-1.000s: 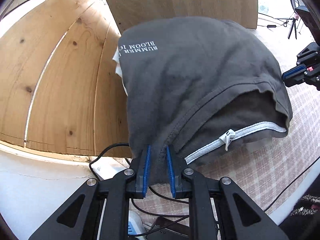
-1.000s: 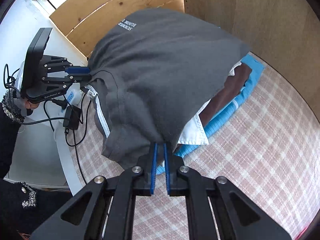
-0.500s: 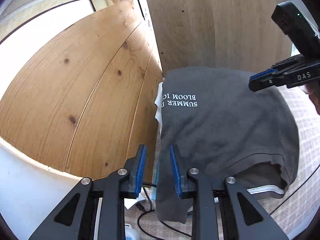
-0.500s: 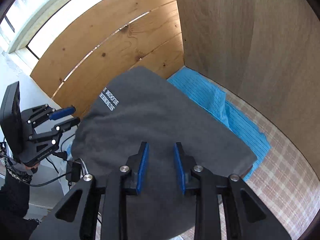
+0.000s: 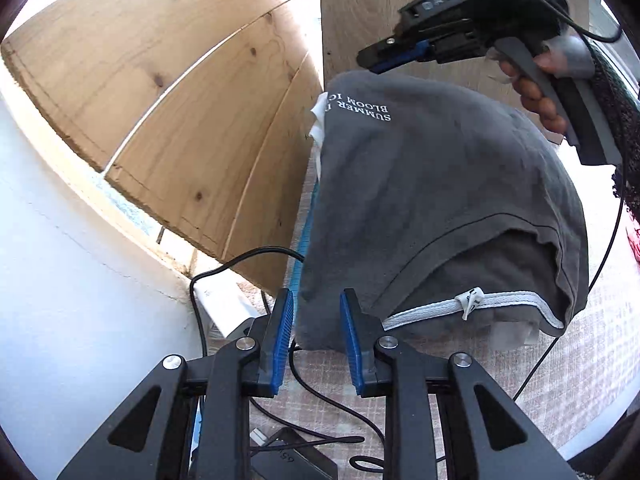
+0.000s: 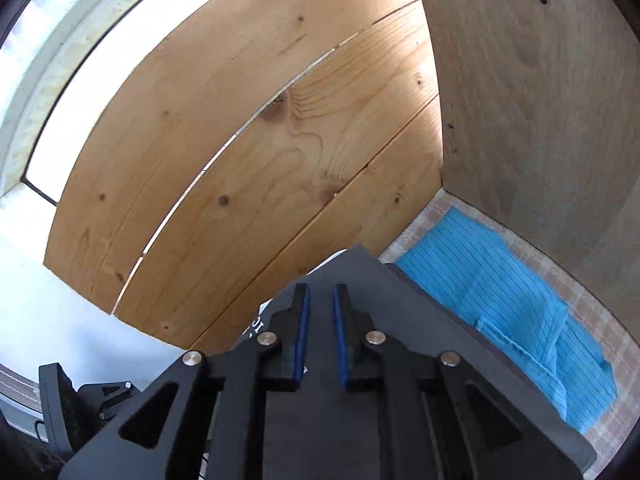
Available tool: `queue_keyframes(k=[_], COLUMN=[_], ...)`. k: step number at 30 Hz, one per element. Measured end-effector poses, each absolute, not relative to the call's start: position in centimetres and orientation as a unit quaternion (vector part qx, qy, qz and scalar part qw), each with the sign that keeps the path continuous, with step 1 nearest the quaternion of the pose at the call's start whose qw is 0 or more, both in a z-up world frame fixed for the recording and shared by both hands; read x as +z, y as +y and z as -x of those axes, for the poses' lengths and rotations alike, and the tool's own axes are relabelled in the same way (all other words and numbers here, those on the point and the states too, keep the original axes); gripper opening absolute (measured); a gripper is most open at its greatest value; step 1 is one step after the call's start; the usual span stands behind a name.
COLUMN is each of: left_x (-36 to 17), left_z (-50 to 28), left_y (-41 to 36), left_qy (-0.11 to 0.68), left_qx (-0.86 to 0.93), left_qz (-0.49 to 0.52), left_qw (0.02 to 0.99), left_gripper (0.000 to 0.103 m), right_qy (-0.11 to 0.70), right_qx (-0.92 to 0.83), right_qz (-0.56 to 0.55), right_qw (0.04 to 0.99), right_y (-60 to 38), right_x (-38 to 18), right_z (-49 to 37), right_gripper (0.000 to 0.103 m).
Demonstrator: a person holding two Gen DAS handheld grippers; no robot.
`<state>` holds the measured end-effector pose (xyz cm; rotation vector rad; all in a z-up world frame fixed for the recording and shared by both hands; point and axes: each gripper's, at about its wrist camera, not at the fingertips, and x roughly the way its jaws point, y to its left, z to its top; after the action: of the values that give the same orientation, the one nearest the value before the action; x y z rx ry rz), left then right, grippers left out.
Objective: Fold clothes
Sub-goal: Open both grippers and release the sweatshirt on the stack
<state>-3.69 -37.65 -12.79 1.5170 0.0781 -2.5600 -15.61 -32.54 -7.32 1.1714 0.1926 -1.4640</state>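
A folded grey T-shirt [image 5: 420,184] with white lettering lies on top of a pile of clothes. Under it show a dark garment with a white zipper [image 5: 472,300] and a white cloth edge [image 5: 320,120]. My left gripper [image 5: 316,304] is at the shirt's near corner. The cloth hangs between its blue pads, the jaws are closing, and a small gap still shows on the left side. My right gripper [image 6: 320,292], held by a hand [image 5: 536,96], hovers over the shirt's far end [image 6: 360,276]. Its jaws are closing, a narrow gap is left, and nothing is between them.
A blue striped cloth [image 6: 500,292] sticks out from under the pile on a checked tablecloth [image 5: 560,380]. Pine boards [image 6: 280,140] and a plywood panel [image 6: 540,100] wall in the far corner. Black cables [image 5: 248,256] and a dark device [image 5: 288,456] lie by the near edge.
Both grippers let go of the grey shirt, which now rests on the pile. The right gripper travelled over the shirt toward the far corner. The left gripper rolled and stayed at the near corner.
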Motion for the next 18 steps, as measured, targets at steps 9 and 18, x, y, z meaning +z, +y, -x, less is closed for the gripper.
queue_keyframes(k=[9,18], left_x=[-9.4,-12.7], left_z=[6.6,7.7], left_y=[-31.6,-28.1], left_qy=[0.023,0.005], left_qx=[-0.888,-0.86], left_qz=[-0.456,-0.503], left_qw=[-0.051,-0.082], left_gripper=[0.021,0.021], right_qy=[0.084,0.085], right_qx=[-0.674,-0.673], right_qz=[-0.503,-0.577], right_qw=[0.535,0.456], right_y=[-16.3,-4.6], right_x=[-8.3,-12.3], right_z=[8.7,2.7], right_gripper=[0.026,0.033])
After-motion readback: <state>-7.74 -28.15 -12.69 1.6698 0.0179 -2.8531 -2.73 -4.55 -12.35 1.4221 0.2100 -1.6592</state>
